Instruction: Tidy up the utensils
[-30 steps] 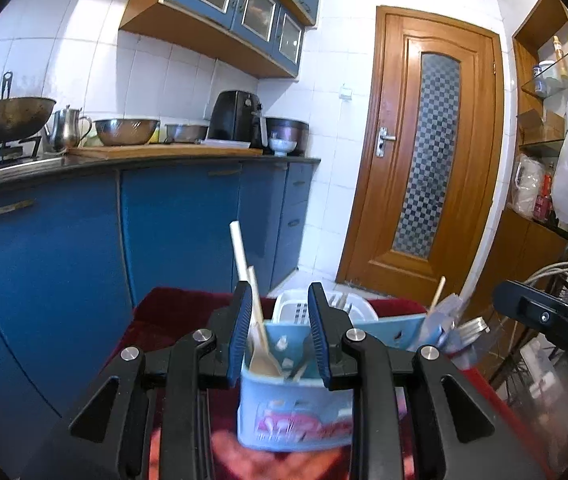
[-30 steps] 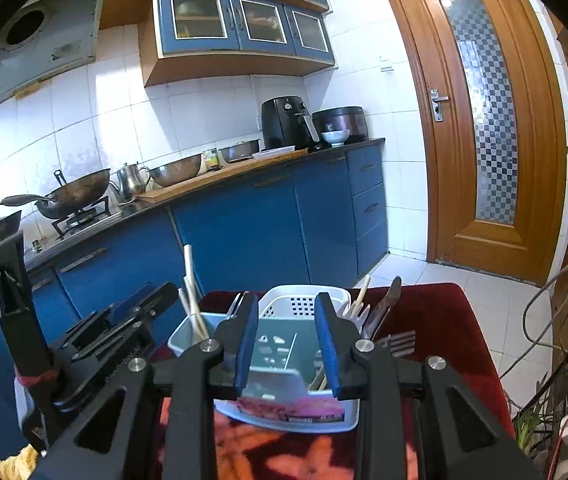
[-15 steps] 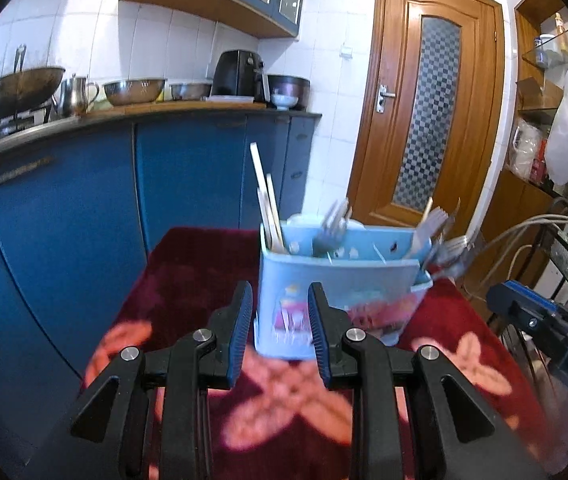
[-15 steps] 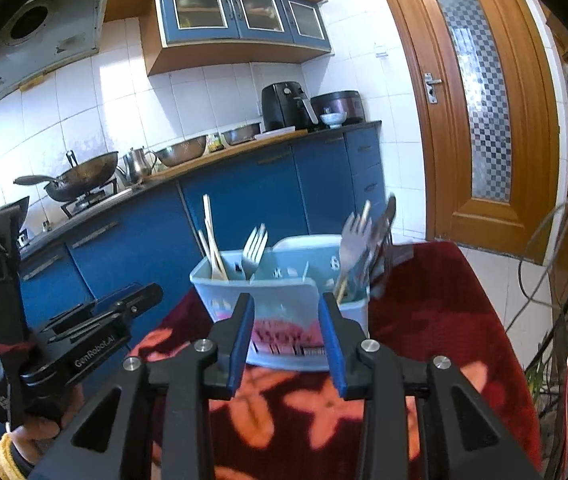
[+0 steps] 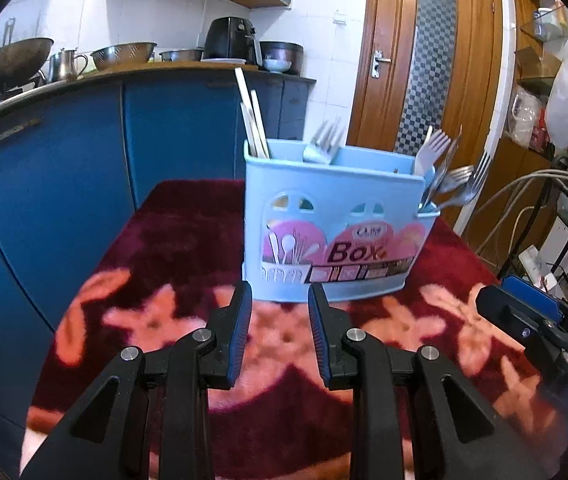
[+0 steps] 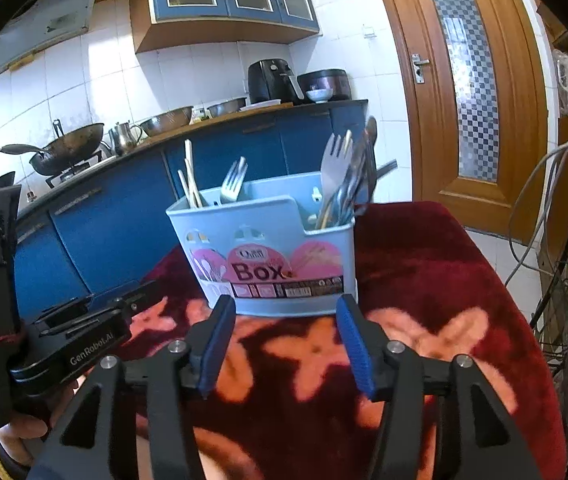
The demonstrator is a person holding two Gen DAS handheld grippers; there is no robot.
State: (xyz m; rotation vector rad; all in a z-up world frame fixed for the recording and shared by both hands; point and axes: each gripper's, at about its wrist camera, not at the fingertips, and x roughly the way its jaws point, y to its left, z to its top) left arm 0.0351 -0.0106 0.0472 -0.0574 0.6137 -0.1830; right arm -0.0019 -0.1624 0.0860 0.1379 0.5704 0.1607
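Blue utensil holder (image 5: 336, 236) — label reads "Box" — upright on red cloth (image 5: 172, 248).

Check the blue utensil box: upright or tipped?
Upright. The blue utensil box sits flat on the red cloth, its forks and chopsticks standing up; neither gripper touches it.

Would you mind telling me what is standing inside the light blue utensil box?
The utensil box holds chopsticks at its left end, a fork beside them, and bunched forks and spoons at its right end. Its walls hide their lower ends.
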